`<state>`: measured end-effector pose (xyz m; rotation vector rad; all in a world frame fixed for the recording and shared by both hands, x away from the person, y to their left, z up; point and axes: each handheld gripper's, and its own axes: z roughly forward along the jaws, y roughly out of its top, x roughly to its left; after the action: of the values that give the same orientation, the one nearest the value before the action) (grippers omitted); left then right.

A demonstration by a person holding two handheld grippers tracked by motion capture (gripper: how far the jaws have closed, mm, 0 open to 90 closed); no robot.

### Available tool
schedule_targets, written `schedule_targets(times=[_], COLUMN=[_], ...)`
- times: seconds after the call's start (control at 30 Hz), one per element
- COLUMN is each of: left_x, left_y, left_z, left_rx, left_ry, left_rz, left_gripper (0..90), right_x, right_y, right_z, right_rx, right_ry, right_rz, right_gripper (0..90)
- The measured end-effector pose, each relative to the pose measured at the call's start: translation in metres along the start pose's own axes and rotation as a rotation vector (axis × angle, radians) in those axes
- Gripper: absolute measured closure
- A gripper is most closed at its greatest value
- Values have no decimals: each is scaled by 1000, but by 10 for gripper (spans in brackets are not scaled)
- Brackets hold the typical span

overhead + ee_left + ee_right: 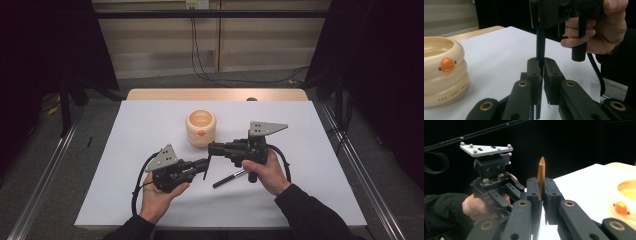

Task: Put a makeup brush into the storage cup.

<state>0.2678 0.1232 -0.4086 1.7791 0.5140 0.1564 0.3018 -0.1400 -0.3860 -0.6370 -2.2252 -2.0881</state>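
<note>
Both grippers meet in front of the cream ring-shaped cup [200, 128], the side nearer the person, above the white counter [150, 125]. The left gripper [206, 168] has its fingers [534, 72] fully closed on a thin dark pen barrel [540, 45], which rises upright from between the pads toward the right gripper's body in the left gripper view; its lower end shows beneath the pads as well. The right gripper [210, 150] has its fingers [533, 192] closed on an orange pointed refill [540, 173], which stands upright out of the top of the pads, its tip well clear of them. In the high view the two sets of fingers come together at one spot just in front of the cup and slightly to its right, the left gripper lying lower and nearer the person, the right gripper just above it. A black pen part [230, 178] lies loose on the counter farther in front of the cup, beside the person's right hand [267, 170] and well apart from both sets of fingers. The person's left hand [157, 195] holds its gripper nearer the counter's front edge. The cup carries a small orange duck-bill mark [447, 64] on its side.
</note>
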Motion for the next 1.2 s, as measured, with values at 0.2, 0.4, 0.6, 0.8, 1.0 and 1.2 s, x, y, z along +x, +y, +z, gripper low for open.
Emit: schedule_targets(times=[0.2,0.4,0.6,0.8,1.0,1.2], left_x=[0,0,-1,-1,-1,-1], left_y=[-1,-3,-6,-5,-2,0], left_z=[0,2,5,6,10,12], left_rx=[-16,-29,-25,-20,-2,0], left_ry=[-18,-15,-6,1,-14,-22], left_rz=[-4,-1,7,18,24,13], left_gripper=[838,721,645,678,750,831], right_x=[1,4,5,6,6,6], right_y=[1,3,5,4,2,2], right_z=[-1,-2,-2,1,3,3], right_rx=[4,13,51,98,117,110], right_ry=[2,-5,-19,-23,-9,-3], right_rz=[-1,-23,-57,-68,-76,-72], right_gripper=[839,839,839,839,839,838])
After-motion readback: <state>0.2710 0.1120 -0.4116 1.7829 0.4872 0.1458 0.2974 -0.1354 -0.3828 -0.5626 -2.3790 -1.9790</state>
